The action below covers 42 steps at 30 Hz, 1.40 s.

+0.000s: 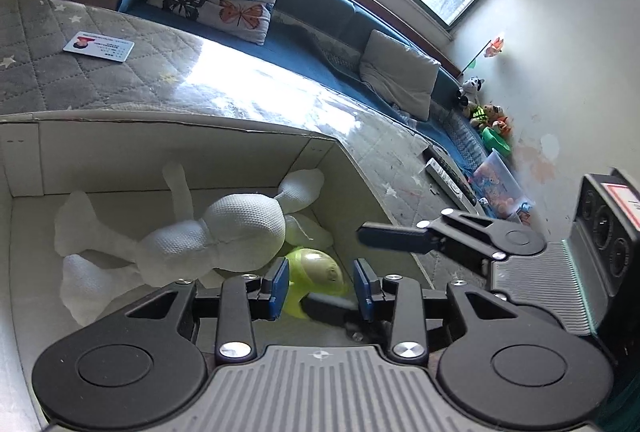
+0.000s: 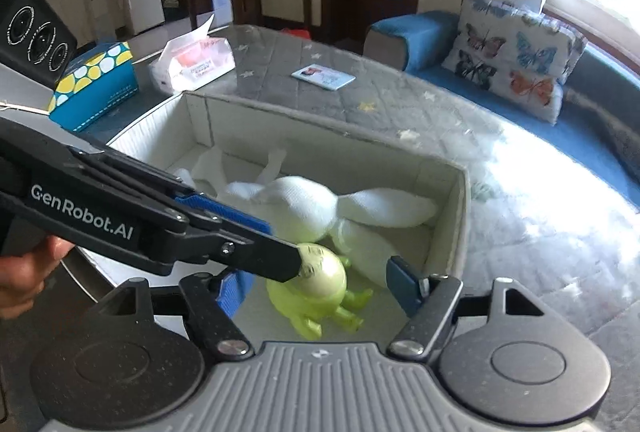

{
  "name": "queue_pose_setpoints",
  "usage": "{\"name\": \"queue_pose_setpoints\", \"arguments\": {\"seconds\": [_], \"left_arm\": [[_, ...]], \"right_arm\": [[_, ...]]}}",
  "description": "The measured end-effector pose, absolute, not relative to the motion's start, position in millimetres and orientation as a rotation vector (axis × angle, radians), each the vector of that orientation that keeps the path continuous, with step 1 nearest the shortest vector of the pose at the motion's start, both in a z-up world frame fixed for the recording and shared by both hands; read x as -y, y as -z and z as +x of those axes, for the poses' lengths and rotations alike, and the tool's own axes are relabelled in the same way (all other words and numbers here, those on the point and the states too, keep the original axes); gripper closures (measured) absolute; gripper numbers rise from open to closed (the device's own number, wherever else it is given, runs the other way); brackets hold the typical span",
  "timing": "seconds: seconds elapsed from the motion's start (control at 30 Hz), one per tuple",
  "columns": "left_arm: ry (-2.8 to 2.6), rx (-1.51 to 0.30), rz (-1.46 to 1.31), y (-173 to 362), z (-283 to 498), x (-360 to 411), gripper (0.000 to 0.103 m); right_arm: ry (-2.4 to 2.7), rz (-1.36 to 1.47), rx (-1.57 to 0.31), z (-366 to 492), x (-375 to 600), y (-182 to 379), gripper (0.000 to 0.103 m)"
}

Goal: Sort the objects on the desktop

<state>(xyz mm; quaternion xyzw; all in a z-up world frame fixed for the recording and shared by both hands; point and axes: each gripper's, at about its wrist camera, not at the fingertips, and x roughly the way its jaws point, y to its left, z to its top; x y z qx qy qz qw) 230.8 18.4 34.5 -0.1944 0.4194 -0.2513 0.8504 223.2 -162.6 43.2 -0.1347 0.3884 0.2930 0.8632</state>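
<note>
The left hand-held gripper (image 1: pixel 320 286) hangs over the near end of the box (image 2: pixel 460 191), its blue pads spread and touching nothing, with the green toy (image 1: pixel 314 274) lying just below and between them on the box floor. The right hand-held gripper (image 2: pixel 318 290) hovers over the same toy (image 2: pixel 320 284), jaws also released, a clear gap showing on either side of the figure. In the right wrist view the tip of the left one's finger crosses in front and looks to be at or just touching the toy's rounded head; real contact I cannot tell.

Judging by how things lie, the toy is already in the box, alongside the white doll (image 2: pixel 304 207), which sprawls across the rest of the floor. So this step looks like a drop-off just finished, or a last nudge of the toy. The next move would call for lifting both grippers clear of the box walls without snagging each other, then going for something not yet sorted.

Left to right across the tabletop (image 2: pixel 280 55) in the right wrist view: a blue tissue box (image 2: pixel 96 87) with dots, a soft tissue pack (image 2: pixel 192 65), then a card (image 2: pixel 323 76) lying flat beyond the box's far wall. The card seems the likeliest next item; being thin and flat on the glossy cover, it may be hard to pinch. The box wall stands between the grippers and all three.
</note>
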Motion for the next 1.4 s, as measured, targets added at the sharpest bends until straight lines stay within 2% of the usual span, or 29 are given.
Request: {"name": "queue_pose_setpoints", "arguments": {"seconds": [0.27,0.43,0.73,1.0,1.4], "left_arm": [[0.543,-0.798,-0.383,-59,200,-21,0.066],[0.575,-0.757,-0.354,-68,169,-16,0.066],[0.628,-0.742,-0.271,-62,123,8,0.066],[0.624,-0.782,-0.240,-39,117,28,0.066],[0.614,-0.818,-0.232,-25,122,36,0.066]], "right_arm": [[-0.595,-0.243,-0.707,183,187,-73,0.027],[-0.568,-0.193,-0.664,145,216,-80,0.022],[-0.535,-0.131,-0.715,100,242,-49,0.018],[-0.512,-0.007,-0.755,102,253,-23,0.018],[-0.537,-0.006,-0.747,106,251,-11,0.015]]}}
